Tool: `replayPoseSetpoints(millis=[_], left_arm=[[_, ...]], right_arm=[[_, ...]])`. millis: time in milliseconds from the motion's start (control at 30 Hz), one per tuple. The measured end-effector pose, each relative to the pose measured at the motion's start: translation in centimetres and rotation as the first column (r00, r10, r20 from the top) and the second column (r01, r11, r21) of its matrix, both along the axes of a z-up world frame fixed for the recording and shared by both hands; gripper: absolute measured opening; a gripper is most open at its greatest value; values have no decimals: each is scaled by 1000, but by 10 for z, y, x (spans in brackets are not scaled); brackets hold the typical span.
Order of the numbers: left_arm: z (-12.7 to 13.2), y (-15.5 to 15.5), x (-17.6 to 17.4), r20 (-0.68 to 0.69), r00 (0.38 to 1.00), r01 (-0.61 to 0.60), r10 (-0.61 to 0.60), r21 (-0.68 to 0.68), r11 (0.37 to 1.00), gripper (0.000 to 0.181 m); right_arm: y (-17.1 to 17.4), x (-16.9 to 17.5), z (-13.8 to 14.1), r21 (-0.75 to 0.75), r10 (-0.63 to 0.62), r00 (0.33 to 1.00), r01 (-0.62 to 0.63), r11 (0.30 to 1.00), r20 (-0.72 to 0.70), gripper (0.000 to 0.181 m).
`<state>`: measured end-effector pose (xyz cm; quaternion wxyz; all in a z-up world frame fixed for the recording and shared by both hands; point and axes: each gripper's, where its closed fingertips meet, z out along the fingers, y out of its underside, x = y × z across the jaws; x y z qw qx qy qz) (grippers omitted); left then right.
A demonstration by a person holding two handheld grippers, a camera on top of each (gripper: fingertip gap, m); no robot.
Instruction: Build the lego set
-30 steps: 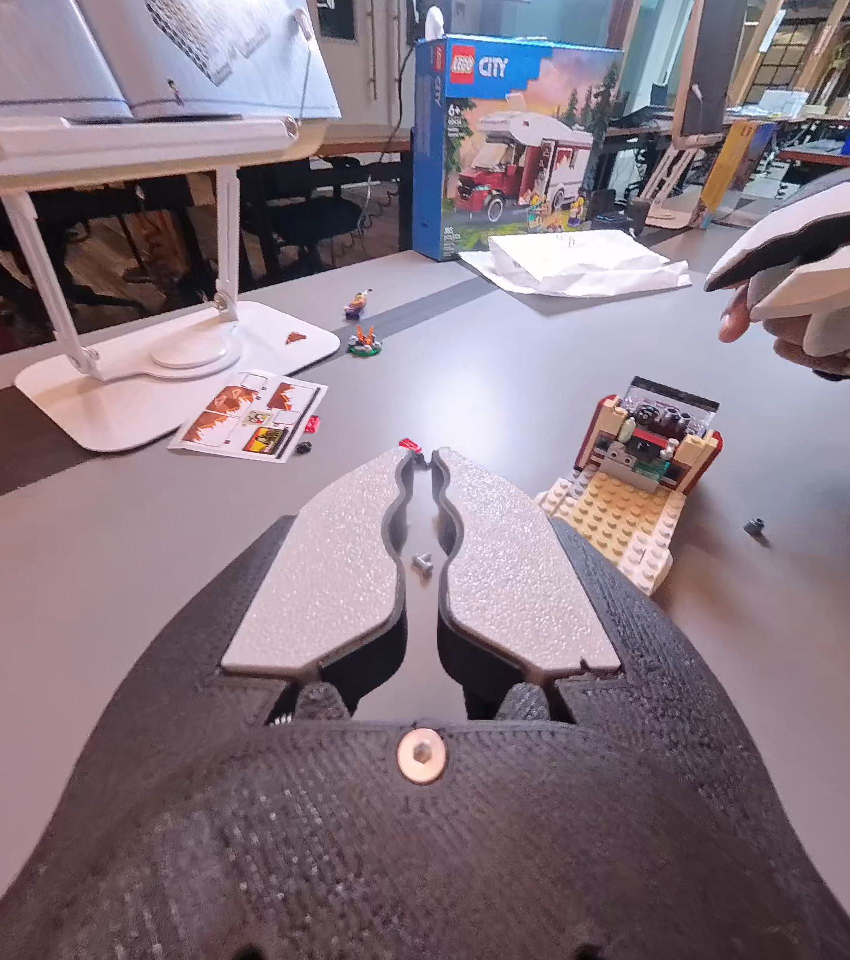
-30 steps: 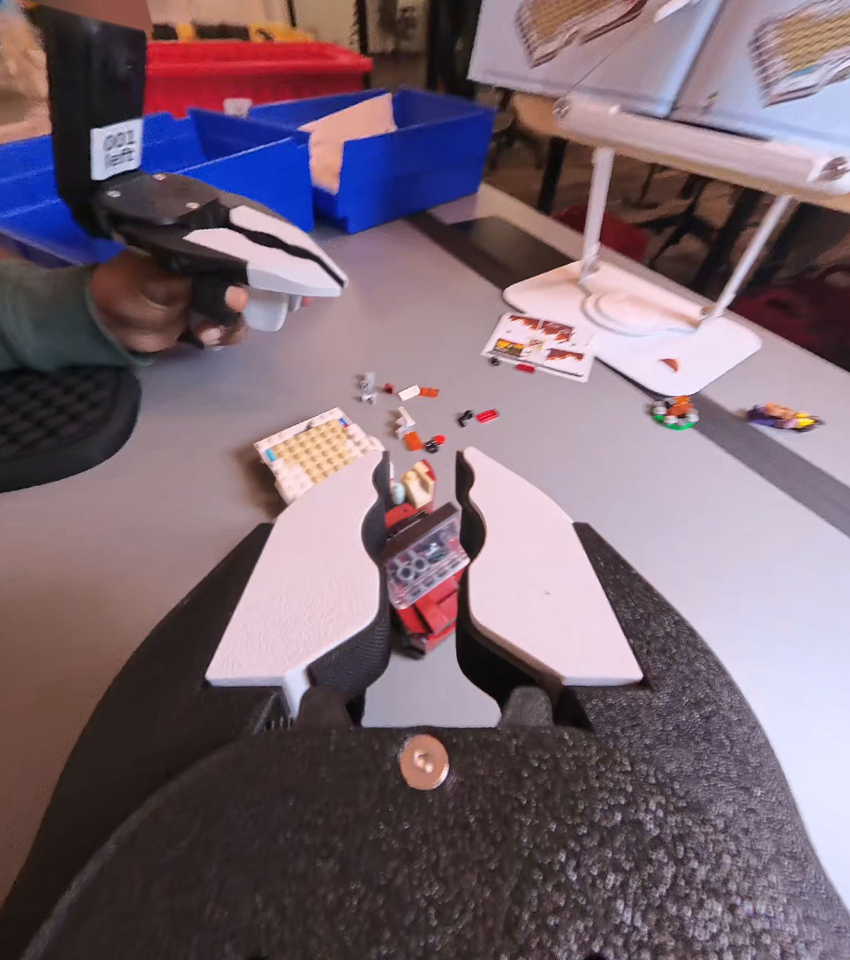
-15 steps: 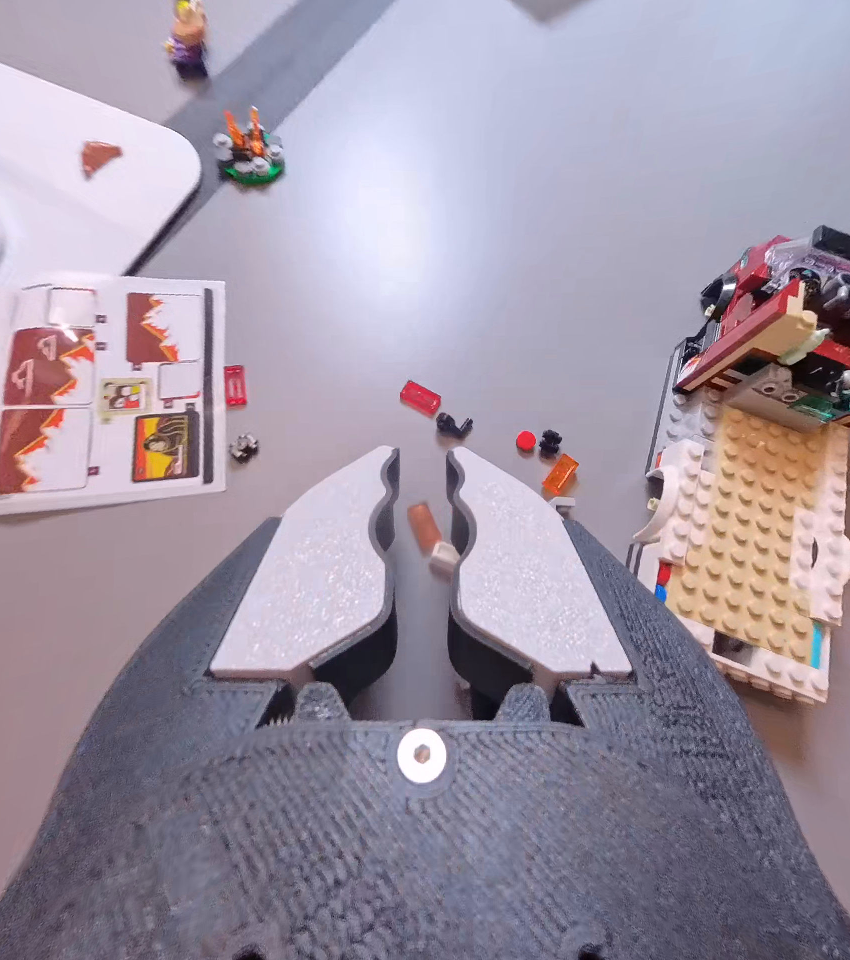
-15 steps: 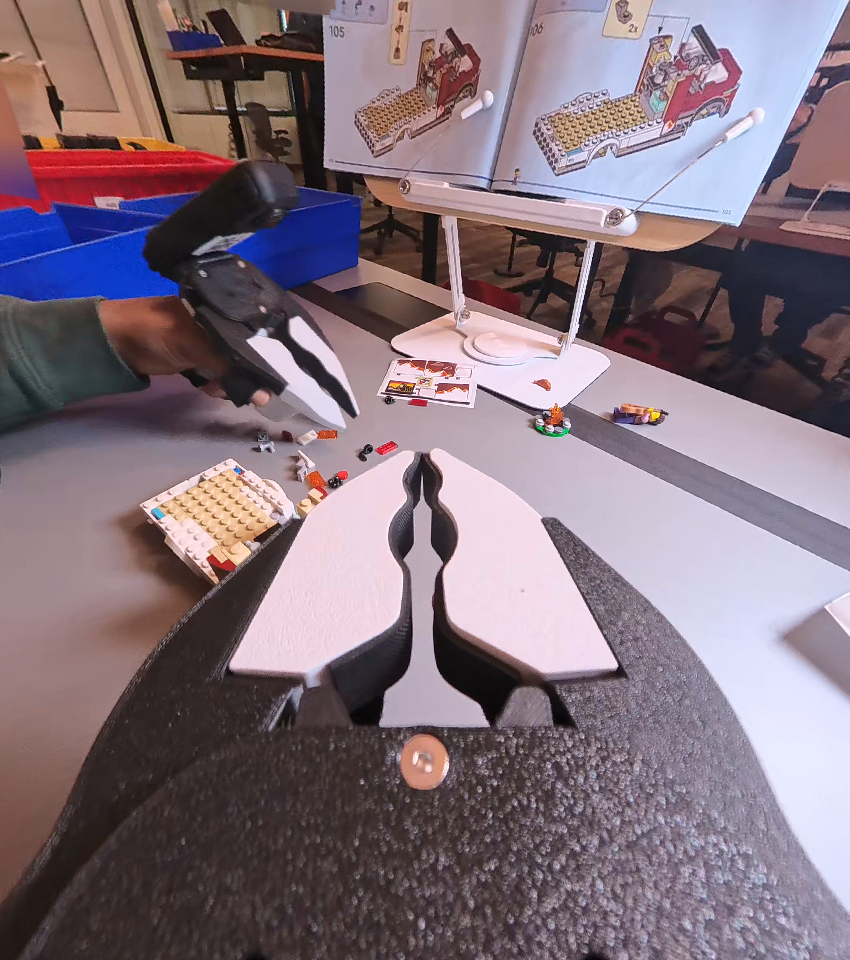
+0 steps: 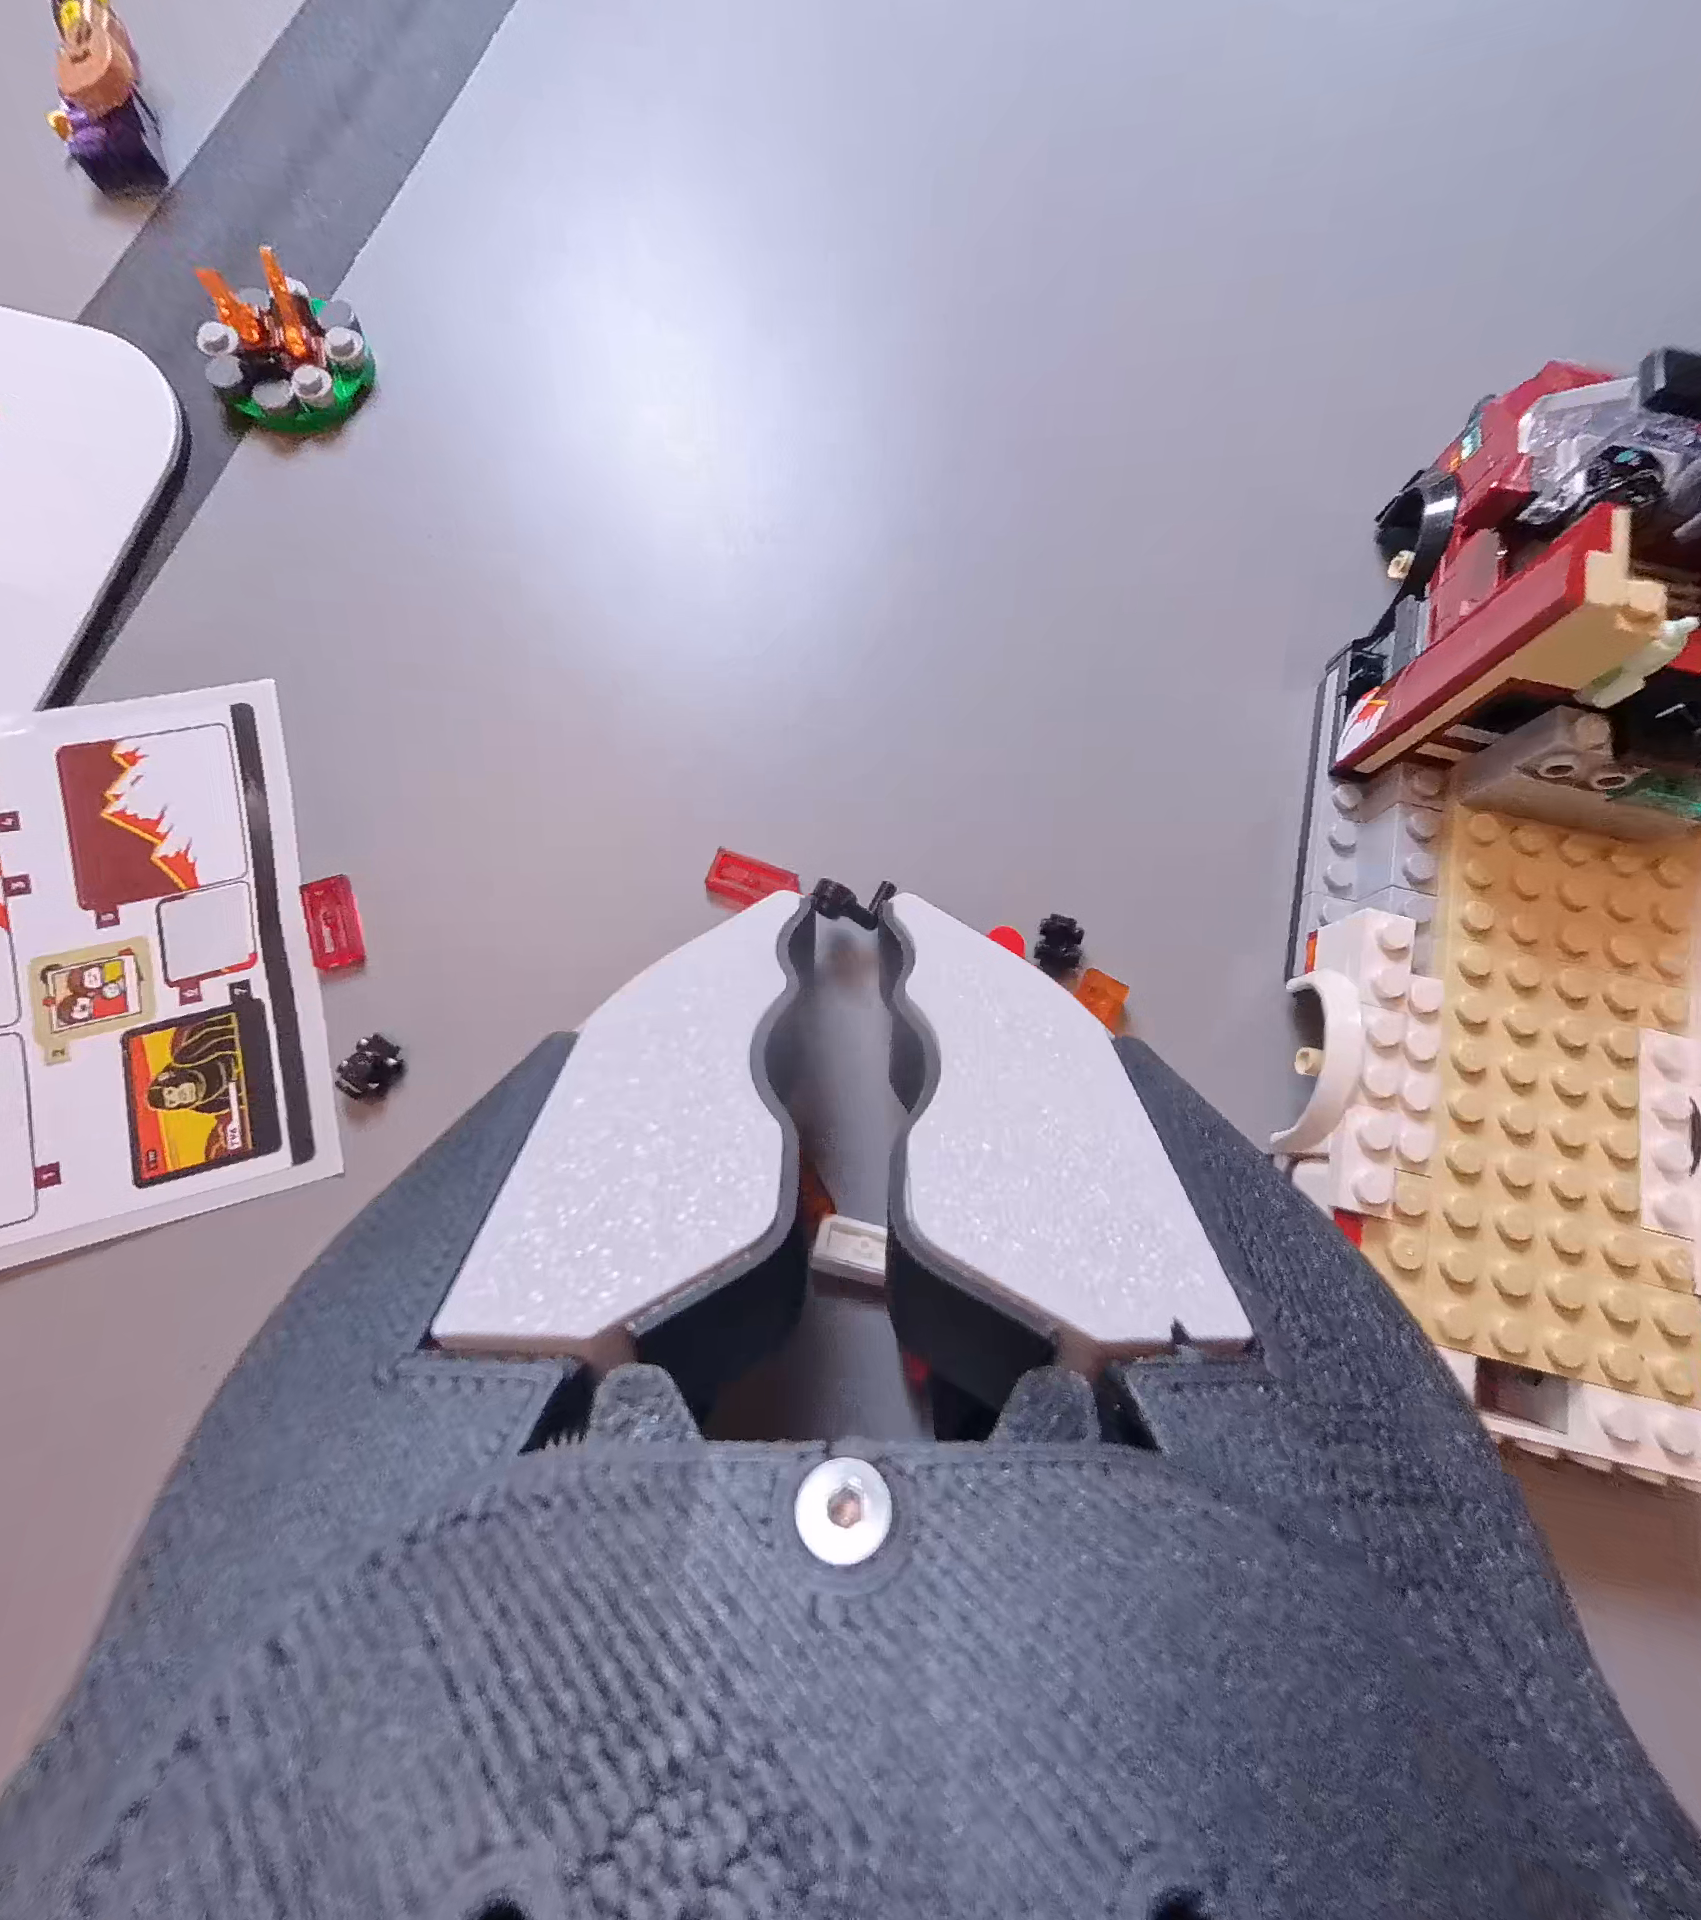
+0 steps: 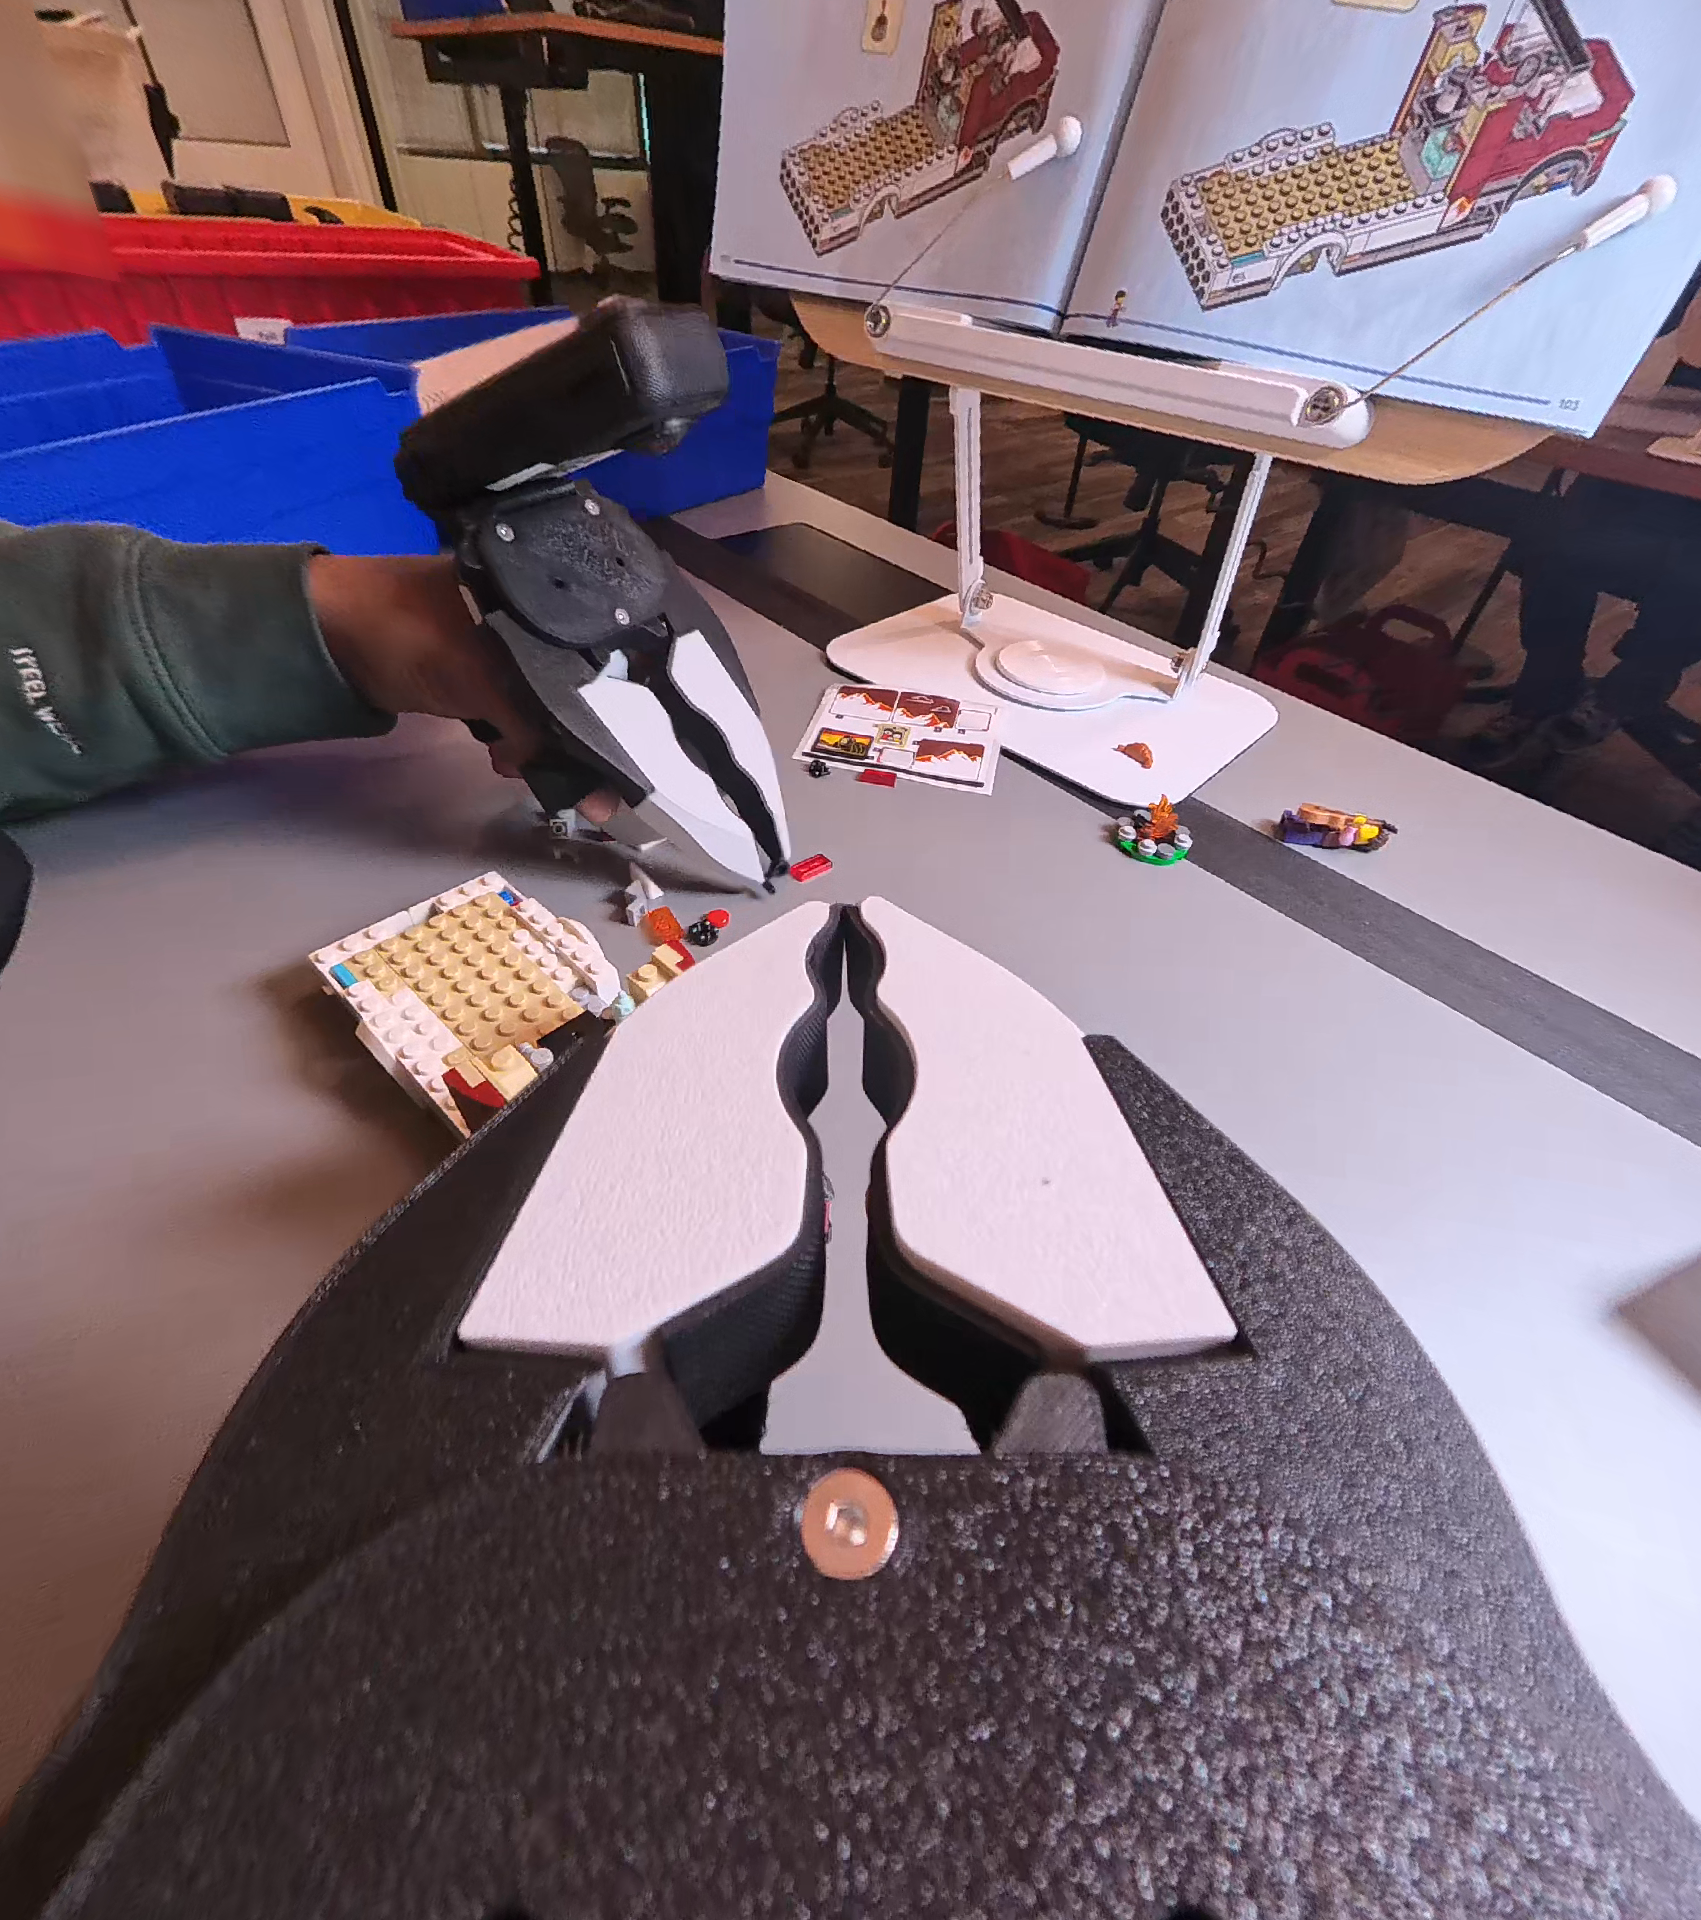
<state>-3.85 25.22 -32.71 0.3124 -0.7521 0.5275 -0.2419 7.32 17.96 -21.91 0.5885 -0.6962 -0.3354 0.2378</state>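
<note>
1. Two grippers observed. Left gripper (image 5: 851, 902) tips nearly closed, pinching a small black piece (image 5: 844, 902) at the tabletop (image 5: 825, 416).
2. Right gripper (image 6: 848, 914) clenched, empty, above tabletop.
3. Partly built lego vehicle (image 5: 1552, 987) lies right of left gripper.

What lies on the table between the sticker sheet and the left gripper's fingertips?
In the left wrist view, a red tile and a small black piece beside the sticker sheet, then bare table to the left gripper.
</note>
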Motion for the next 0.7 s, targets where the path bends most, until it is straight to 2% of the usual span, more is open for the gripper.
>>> replayPoseSetpoints(millis=[167, 333, 467, 567, 700], left_arm=[[31, -21, 4, 108, 994, 9, -11, 28, 1000, 11], [68, -74, 16, 291, 955, 72, -61, -24, 997, 11], [76, -117, 26, 372, 925, 130, -80, -112, 985, 11], [77, -142, 29, 424, 903, 172, -66, -216, 961, 11], [71, -161, 32, 450, 892, 204, -47, -308, 929, 11]], right_arm=[[-4, -5, 0, 26, 21, 999, -22, 999, 26, 2], [-25, -28, -4, 82, 136, 983, -146, 986, 123, 15], [-56, -56, -10, 150, 248, 927, -297, 943, 280, 24], [-77, -74, -17, 201, 282, 872, -384, 901, 401, 27], [-92, -90, -25, 219, 301, 827, -442, 870, 474, 25]])
